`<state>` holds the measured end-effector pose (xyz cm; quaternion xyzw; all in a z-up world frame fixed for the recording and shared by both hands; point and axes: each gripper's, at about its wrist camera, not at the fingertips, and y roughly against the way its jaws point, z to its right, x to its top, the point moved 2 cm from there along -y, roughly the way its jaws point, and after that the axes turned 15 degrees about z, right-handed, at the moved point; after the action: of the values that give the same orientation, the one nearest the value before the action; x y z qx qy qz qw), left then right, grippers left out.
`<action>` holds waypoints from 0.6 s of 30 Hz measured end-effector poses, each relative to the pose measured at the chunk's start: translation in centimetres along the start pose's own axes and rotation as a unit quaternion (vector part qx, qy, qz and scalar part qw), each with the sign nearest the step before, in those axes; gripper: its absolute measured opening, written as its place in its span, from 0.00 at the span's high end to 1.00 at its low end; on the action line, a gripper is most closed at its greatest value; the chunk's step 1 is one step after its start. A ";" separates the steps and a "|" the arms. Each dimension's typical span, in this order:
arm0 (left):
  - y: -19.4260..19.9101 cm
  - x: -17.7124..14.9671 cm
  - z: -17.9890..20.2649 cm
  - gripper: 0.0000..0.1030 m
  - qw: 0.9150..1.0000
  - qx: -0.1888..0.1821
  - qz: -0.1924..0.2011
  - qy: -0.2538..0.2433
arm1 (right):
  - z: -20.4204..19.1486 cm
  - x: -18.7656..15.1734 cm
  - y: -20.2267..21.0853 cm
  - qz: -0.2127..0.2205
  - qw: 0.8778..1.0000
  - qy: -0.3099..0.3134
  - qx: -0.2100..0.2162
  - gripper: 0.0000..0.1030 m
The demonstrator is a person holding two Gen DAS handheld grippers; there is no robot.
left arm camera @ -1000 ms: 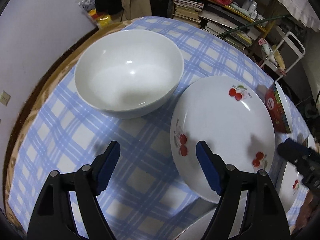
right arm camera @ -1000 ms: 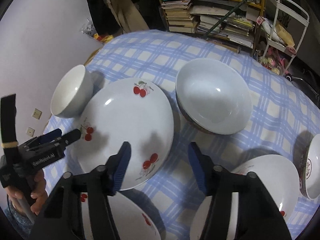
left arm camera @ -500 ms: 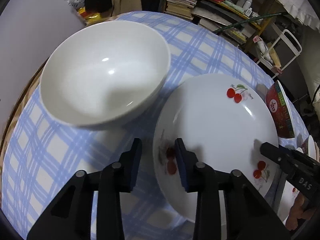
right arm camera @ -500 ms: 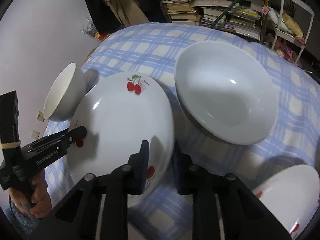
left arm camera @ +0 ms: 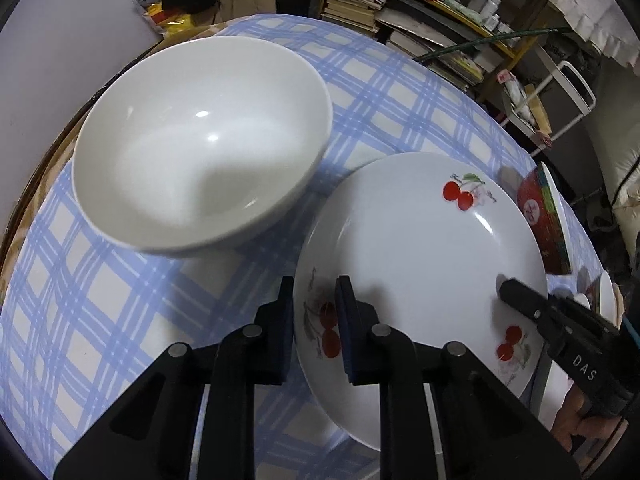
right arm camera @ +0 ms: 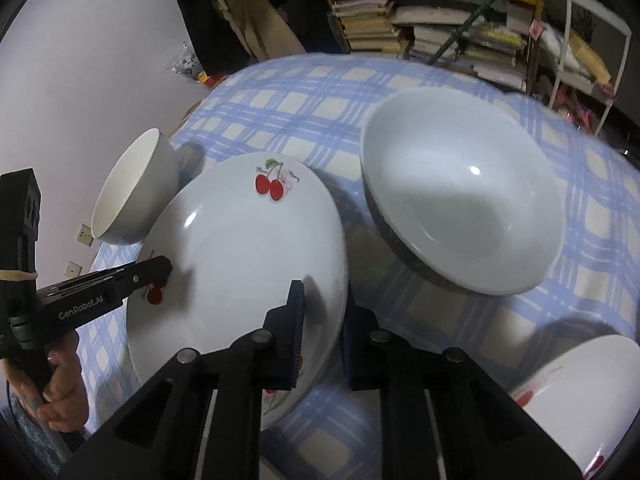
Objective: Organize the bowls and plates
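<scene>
A white plate with red cherries [left arm camera: 420, 256] is gripped on opposite rims by both grippers and appears raised off the blue checked tablecloth [left arm camera: 80, 320]. My left gripper [left arm camera: 314, 320] is shut on its near-left rim. My right gripper [right arm camera: 322, 332] is shut on its right rim. The plate also shows in the right wrist view [right arm camera: 248, 264]. A plain white bowl [left arm camera: 200, 144] stands left of the plate. A wide white bowl with a dark outside [right arm camera: 460, 200] stands right of it.
A red patterned bowl [left arm camera: 544, 220] sits beyond the plate. Another cherry plate [right arm camera: 576, 400] lies at the near right. Bookshelves [right arm camera: 440, 20] and a white rack [right arm camera: 592, 40] stand behind the round table. A wall [right arm camera: 80, 60] is on the left.
Both grippers closed from wide open onto opposite rims of the cherry plate. The plate has tilted and come up a little from the cloth.
</scene>
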<state>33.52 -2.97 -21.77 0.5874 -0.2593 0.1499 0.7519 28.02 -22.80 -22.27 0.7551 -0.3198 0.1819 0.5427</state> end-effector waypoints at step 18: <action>7.7 -2.1 1.4 0.81 0.999 -0.029 0.001 -0.038 | -1.4 -0.4 7.2 0.009 1.000 0.011 0.023 0.86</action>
<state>27.44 -2.08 -16.54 0.5704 -0.2928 0.1210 0.7578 22.95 -22.83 -16.92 0.7625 -0.3164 0.2024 0.5268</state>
